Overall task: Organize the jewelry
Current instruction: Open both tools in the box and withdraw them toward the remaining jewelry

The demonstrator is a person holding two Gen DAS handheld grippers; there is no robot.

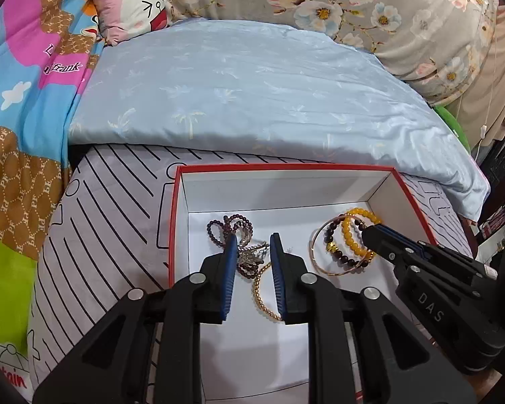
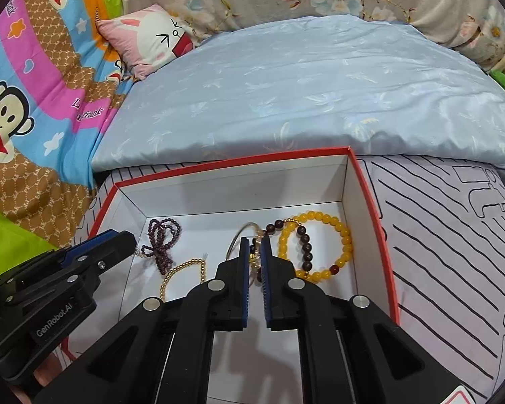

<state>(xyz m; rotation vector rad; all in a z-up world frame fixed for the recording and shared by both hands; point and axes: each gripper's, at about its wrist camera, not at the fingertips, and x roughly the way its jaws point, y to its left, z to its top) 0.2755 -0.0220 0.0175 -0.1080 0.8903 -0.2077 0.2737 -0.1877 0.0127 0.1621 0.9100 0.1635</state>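
A red-rimmed white box sits on the bed and holds the jewelry. My left gripper reaches into its left half. Its pads are closed on a tangle of purple beads and silver chain. A gold bead bracelet lies under it. My right gripper stands over the right half with a narrow gap between its pads, which press on nothing. Below it lie a thin gold bangle, a dark bead bracelet and a yellow bead bracelet.
The box rests on a grey sheet with black stripes. A pale blue quilt lies just behind it. A pink cartoon pillow, a bright cartoon blanket and floral bedding lie further back.
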